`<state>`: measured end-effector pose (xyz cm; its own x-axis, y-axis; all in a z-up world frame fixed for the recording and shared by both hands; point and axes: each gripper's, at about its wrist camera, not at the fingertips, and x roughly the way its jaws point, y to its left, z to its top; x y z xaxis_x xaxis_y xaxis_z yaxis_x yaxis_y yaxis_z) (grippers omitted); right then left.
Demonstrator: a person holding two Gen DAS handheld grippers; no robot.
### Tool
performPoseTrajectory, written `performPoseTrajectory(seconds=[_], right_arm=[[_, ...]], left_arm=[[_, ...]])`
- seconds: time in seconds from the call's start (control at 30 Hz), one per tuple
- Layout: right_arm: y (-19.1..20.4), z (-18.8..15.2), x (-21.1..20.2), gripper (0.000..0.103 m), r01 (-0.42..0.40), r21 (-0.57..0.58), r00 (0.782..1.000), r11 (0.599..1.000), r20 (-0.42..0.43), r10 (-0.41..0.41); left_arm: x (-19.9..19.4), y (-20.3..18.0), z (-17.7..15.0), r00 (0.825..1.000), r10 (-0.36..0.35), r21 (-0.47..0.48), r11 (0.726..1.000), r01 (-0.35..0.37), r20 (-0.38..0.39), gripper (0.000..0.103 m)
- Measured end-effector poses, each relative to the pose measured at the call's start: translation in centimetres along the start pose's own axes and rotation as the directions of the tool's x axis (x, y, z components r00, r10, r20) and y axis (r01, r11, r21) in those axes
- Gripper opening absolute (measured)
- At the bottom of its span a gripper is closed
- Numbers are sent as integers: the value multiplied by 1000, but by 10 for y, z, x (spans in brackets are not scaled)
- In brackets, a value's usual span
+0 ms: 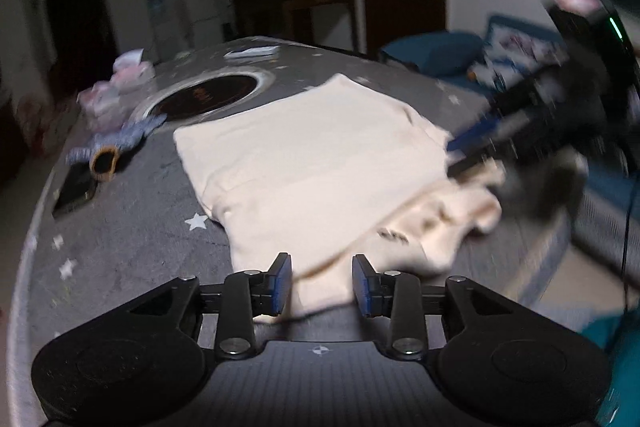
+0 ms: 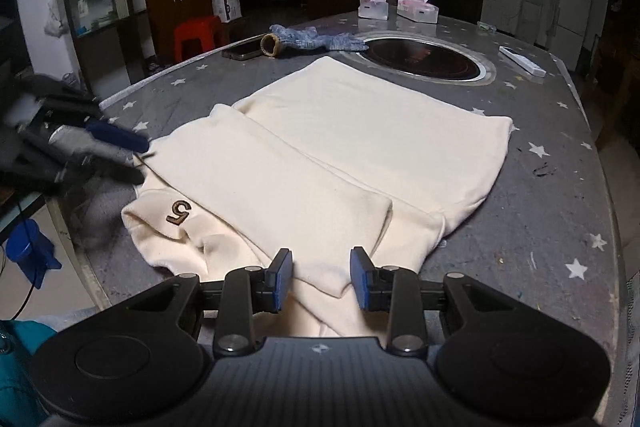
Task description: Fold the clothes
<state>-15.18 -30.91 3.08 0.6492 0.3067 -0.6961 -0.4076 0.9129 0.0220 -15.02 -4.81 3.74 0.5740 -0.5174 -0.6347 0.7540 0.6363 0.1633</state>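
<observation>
A cream sweatshirt (image 1: 312, 155) (image 2: 360, 147) lies partly folded on the grey star-print table (image 2: 540, 227). A brown "5" (image 2: 179, 211) shows on its near left part. My left gripper (image 1: 322, 287) is open at the garment's near edge, with cloth lying between and under the pads, which do not press it. In the right wrist view it (image 2: 136, 155) appears blurred at the garment's left edge. My right gripper (image 2: 320, 279) also stands open over the near hem, cloth beneath it. The left wrist view shows it (image 1: 456, 159) blurred at the garment's right edge.
A round dark hob (image 2: 420, 61) is set into the table behind the garment. A blue knitted glove (image 2: 316, 39), a phone (image 2: 244, 51), two tissue boxes (image 2: 416, 11) and a white remote (image 2: 522, 61) lie at the far side. A red stool (image 2: 196, 35) stands beyond the table.
</observation>
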Motion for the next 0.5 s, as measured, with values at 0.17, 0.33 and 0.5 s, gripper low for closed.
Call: performPoseTrajectory(seconds=[0.17, 0.33, 0.5], right_arm=[[6, 0, -13, 32, 11, -22, 1000, 1000, 10, -11], [11, -5, -24, 33, 25, -52, 1000, 998, 2, -25], [16, -9, -31, 40, 30, -93, 1000, 995, -6, -31]], left_arm=[[5, -26, -4, 999, 19, 163, 986, -24, 32, 40], [13, -45, -6, 997, 24, 269, 962, -43, 72, 40], [19, -48, -3, 995, 1, 281, 959, -29, 101, 35]])
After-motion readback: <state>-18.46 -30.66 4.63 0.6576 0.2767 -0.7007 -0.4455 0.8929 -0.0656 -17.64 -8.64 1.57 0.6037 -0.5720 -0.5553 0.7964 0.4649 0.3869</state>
